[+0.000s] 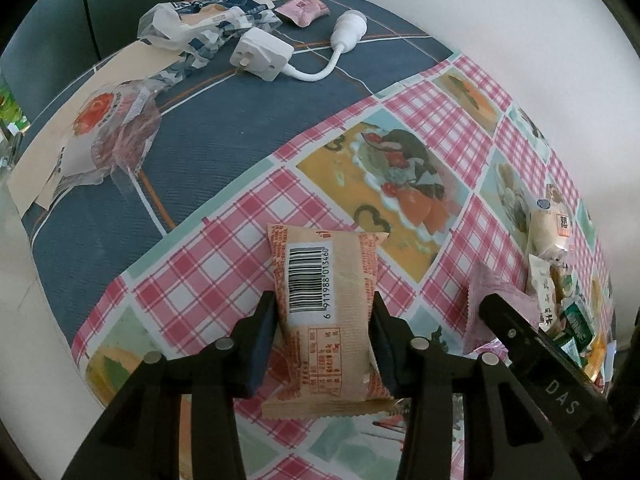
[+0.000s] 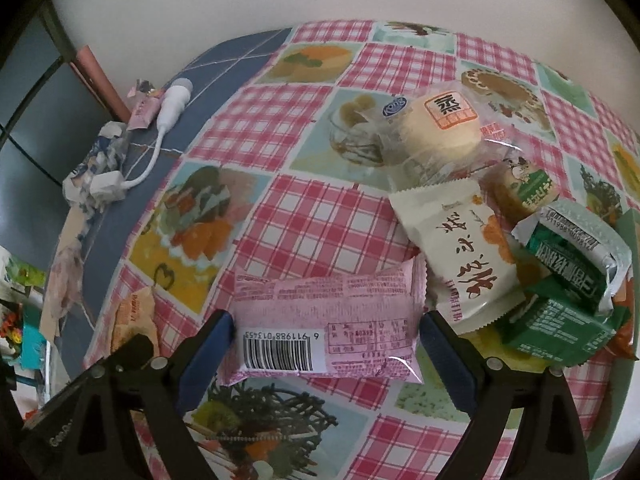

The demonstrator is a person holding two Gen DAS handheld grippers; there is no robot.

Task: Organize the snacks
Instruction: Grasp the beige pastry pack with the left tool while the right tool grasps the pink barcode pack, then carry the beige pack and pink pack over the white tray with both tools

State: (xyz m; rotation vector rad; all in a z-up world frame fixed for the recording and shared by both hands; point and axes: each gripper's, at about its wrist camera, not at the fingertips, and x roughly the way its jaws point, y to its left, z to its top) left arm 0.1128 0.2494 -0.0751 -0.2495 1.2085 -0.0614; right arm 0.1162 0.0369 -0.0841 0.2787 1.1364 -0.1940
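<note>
Clamping an orange snack packet (image 1: 328,312) between both pads, the left gripper (image 1: 325,344) holds it barcode-up over the checked tablecloth (image 1: 224,280). The right gripper (image 2: 325,346) stands spread — its fingers flank a pink snack packet (image 2: 328,324) lying flat on the cloth, and whether the pads touch its ends I cannot tell. Just beyond on the right sits a pile: a cream packet (image 2: 456,248), green packets (image 2: 568,280) and a wrapped round cake (image 2: 436,128). Farther off — a white plug adapter (image 1: 260,54) and crumpled wrappers (image 1: 200,20).
</note>
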